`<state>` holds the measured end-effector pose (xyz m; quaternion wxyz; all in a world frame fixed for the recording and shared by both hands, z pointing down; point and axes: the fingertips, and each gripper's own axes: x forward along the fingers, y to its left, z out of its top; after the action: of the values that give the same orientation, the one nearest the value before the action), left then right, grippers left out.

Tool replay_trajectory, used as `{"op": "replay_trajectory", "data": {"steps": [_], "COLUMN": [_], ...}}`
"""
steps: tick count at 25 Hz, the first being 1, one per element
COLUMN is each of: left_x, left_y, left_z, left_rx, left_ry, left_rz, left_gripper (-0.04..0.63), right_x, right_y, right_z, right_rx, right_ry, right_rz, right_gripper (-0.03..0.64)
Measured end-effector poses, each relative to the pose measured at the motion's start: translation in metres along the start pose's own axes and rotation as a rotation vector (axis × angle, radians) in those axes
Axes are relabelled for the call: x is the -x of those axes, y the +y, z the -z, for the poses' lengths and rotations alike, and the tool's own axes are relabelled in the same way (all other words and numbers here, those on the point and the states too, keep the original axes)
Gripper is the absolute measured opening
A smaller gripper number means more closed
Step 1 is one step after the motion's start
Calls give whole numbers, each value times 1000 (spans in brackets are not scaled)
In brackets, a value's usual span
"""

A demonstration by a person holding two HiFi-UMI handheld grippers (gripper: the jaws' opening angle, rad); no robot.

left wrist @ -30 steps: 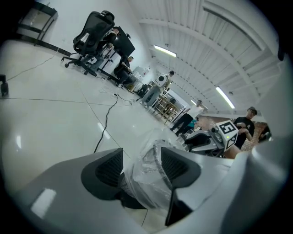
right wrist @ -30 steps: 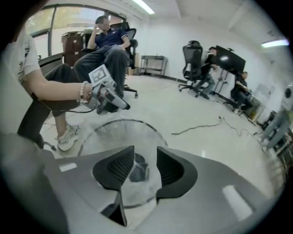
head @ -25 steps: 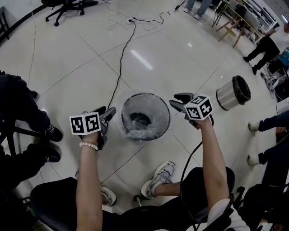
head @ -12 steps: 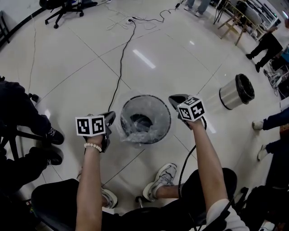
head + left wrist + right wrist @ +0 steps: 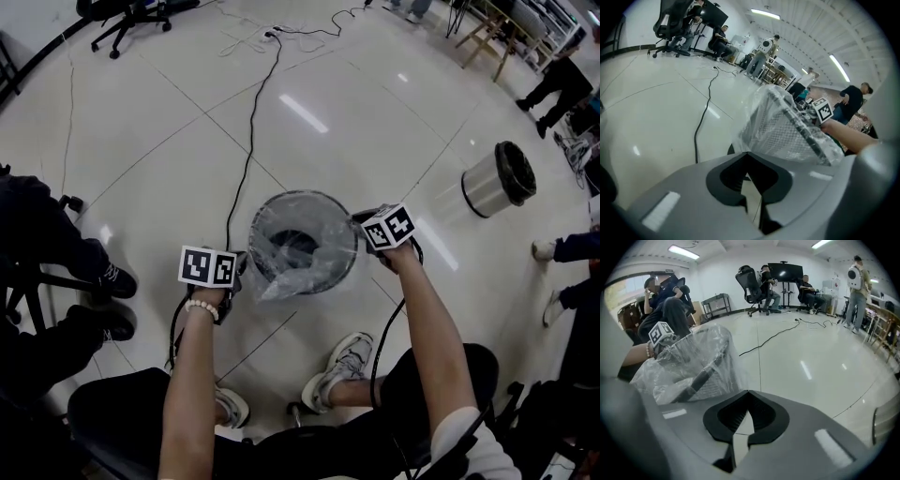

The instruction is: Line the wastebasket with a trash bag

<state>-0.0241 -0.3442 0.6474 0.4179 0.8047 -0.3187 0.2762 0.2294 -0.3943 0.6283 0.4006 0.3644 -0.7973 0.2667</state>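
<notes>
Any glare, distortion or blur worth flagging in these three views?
Head view: light streaks glare on the glossy floor; fisheye bends tile lines. Left gripper view: dark vignette, sheen on the trash bag. Right gripper view: same vignette, floor reflections, one mosaic patch.

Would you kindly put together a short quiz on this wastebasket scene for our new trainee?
1. True or false: the clear trash bag already drapes over the rim of the wastebasket.
2. What runs across the floor from the far side towards the wastebasket? A) a black cable B) a broom C) a garden hose
3. In one word, how do the jaws of the left gripper and the right gripper stand?

Key: 1 true; 2 A; 3 shut.
</notes>
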Motion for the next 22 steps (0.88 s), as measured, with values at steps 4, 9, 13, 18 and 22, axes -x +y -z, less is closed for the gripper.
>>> {"op": "replay_trajectory", "data": {"steps": [4,9,13,18,22], "left_x": [13,61,92,98,87], "left_y": [13,20,-24,-77,-97], "left_z": [-3,-15,-20,-2,21], "left_rx": [18,37,-58,-152,-233], "left_ry": [-80,-237,-332,-315,-213], "left_rz": [-57,-77,14,136,135], "left_gripper": [70,206,206,217,219], "right_x": [16,79,111,123,116], "right_y": [-8,-26,15,80,98], "right_z": [-4,-16,-20,0,31], "right_rx": [-59,-109,-26,37,32], "right_ry": [-69,-241,-329,-329,-241], "right_rz": [47,187,133,-30,-91], "right_gripper": [122,137,164,270,274]}}
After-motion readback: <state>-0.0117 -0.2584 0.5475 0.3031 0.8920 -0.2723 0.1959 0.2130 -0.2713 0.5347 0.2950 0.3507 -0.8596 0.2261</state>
